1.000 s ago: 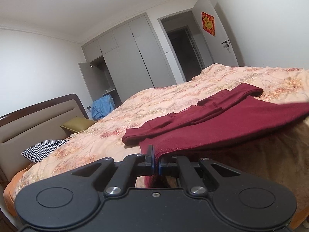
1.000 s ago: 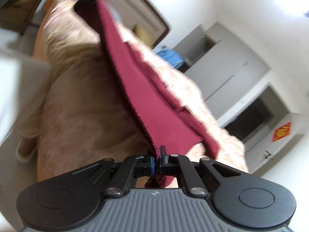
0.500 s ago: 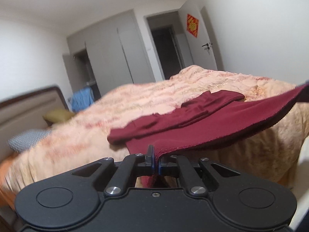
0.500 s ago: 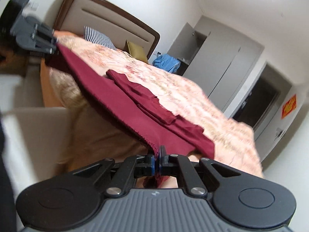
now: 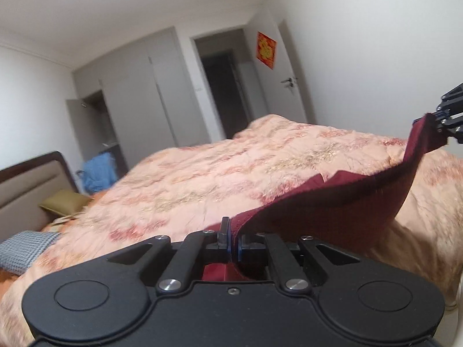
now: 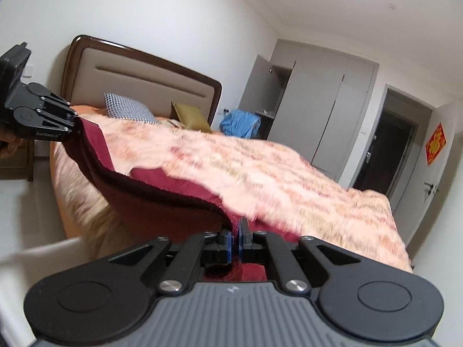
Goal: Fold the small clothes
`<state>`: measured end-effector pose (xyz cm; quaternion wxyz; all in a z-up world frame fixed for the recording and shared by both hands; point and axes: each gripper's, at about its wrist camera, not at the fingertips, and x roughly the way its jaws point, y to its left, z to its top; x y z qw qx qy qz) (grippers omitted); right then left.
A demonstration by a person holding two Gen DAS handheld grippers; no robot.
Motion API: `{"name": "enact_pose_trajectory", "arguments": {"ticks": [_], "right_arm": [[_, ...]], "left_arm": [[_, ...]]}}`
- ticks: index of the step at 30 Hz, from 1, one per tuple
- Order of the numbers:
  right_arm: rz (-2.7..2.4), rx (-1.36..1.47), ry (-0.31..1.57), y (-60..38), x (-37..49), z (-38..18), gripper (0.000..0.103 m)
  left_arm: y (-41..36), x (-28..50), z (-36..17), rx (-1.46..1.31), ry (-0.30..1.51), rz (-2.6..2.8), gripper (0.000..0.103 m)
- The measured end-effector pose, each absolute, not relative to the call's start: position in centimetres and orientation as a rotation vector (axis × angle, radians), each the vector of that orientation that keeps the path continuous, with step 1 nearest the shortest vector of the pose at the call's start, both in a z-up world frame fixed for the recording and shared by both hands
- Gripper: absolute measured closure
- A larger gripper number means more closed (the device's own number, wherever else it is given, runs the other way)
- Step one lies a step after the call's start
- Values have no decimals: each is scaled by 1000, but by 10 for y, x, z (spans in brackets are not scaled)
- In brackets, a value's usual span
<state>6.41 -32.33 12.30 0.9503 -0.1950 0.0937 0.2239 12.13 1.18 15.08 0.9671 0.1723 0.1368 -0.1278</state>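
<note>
Left gripper [image 5: 233, 241], right gripper [image 6: 235, 238]: both clamped on dark-red knit garment [image 5: 332, 211] above peach floral quilted bedspread [image 5: 202, 179]; grey wardrobe [image 6: 318, 92], open doorway [image 5: 228, 86] behind.

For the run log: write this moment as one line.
left gripper: shut on garment | right gripper: shut on garment | garment: edge held between them above bed

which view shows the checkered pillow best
The right wrist view: the checkered pillow sits sharp against the headboard, its pattern clear. The left wrist view catches only a blurred grey part of it at the frame's left edge.
</note>
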Motion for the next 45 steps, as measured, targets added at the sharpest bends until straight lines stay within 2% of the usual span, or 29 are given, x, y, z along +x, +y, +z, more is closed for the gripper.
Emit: {"name": "enact_pose_trajectory", "arguments": {"ticks": [5, 10, 17, 24, 27, 29, 30, 31, 33, 34, 35, 37, 39, 41, 45], "right_arm": [[419, -434, 214, -319, 157, 154, 98], [417, -414, 328, -314, 264, 156, 97], [387, -384, 519, -308, 379, 108, 98], [388, -369, 611, -304, 415, 59, 97], [391, -371, 626, -302, 432, 47, 97], [393, -363, 637, -300, 443, 43, 95], [391, -358, 641, -300, 445, 41, 94], [390, -352, 643, -300, 448, 39, 92], [388, -334, 653, -302, 449, 36, 84], [389, -323, 660, -302, 451, 35, 72], [389, -313, 665, -303, 451, 34, 58], [390, -293, 676, -305, 452, 31, 40], [396, -269, 682, -307, 451, 29, 29], [404, -246, 683, -310, 449, 29, 13], [412, -204, 660, -318, 437, 31, 9]], "left_arm": [[19, 230, 171, 374, 391, -294, 99], [22, 328, 153, 375, 515, -299, 98], [29, 424, 90, 317, 684, -309, 98], [41, 459, 50, 224, 747, -299, 90], [42, 465, 42, 217, 765, -302, 83], [46, 468, 38, 191, 782, -316, 73], [50, 468, 39, 171, 787, -328, 57], [54, 468, 39, 145, 788, -341, 32], [63, 465, 41, 99, 767, -361, 7], [68, 462, 44, 81, 746, -365, 4], [73, 460, 47, 62, 730, -377, 4], [83, 458, 52, 14, 715, -390, 2], [92, 454, 57, -29, 699, -378, 1], [98, 447, 60, -59, 681, -390, 1], [96, 429, 55, -33, 675, -423, 1]]}}
